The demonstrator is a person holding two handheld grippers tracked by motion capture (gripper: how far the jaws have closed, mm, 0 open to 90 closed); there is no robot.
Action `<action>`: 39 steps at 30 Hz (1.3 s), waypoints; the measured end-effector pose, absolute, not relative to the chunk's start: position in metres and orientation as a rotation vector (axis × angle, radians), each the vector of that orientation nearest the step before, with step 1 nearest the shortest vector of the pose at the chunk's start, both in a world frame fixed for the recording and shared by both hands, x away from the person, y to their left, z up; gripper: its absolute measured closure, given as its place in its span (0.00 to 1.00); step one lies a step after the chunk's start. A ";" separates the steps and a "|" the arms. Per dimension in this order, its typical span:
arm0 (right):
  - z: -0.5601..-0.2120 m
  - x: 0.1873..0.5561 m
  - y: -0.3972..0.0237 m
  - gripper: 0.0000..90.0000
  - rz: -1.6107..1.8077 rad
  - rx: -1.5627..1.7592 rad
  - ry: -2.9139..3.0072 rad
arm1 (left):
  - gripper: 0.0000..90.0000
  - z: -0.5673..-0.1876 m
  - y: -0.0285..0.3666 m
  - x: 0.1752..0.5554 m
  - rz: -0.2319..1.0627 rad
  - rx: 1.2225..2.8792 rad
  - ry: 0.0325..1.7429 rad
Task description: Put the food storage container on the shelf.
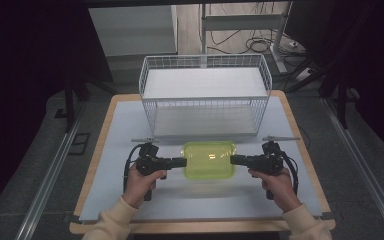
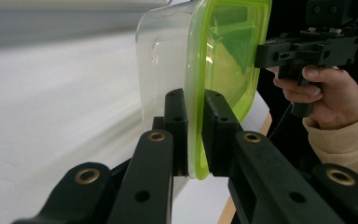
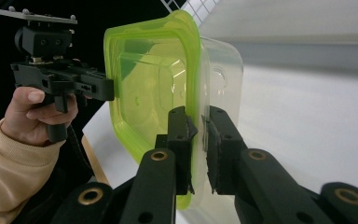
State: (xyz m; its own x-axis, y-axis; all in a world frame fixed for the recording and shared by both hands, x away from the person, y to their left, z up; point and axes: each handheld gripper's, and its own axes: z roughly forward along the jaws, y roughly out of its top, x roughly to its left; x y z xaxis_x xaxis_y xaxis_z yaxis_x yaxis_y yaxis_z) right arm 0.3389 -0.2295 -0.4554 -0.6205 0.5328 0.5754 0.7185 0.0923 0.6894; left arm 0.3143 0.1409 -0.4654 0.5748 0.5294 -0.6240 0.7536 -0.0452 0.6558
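Observation:
A clear plastic container with a yellow-green lid (image 1: 209,159) hangs between both hands above the white table top, in front of the wire basket. My left gripper (image 1: 184,162) is shut on the container's left rim; in the left gripper view the jaws pinch the lid edge (image 2: 196,135) from both sides. My right gripper (image 1: 231,159) is shut on the opposite rim, and the right gripper view shows its jaws clamped on the lid edge (image 3: 196,140). Both grippers point inward toward each other, level with the container.
A white wire basket (image 1: 205,95) stands at the back of the white table top (image 1: 130,200). The wooden table edge (image 1: 200,227) runs along the front. Dark curtains, rails and cables lie on the floor around the table.

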 end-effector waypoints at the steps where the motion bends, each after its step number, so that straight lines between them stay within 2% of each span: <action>1: -0.454 0.339 -0.230 0.90 -1.563 -1.261 -2.182 | 0.90 -0.463 0.141 0.315 -0.251 1.711 1.068; 39: -0.405 0.350 -0.229 0.90 -1.674 -1.241 -2.226 | 0.90 -0.415 0.140 0.332 -0.195 1.707 1.026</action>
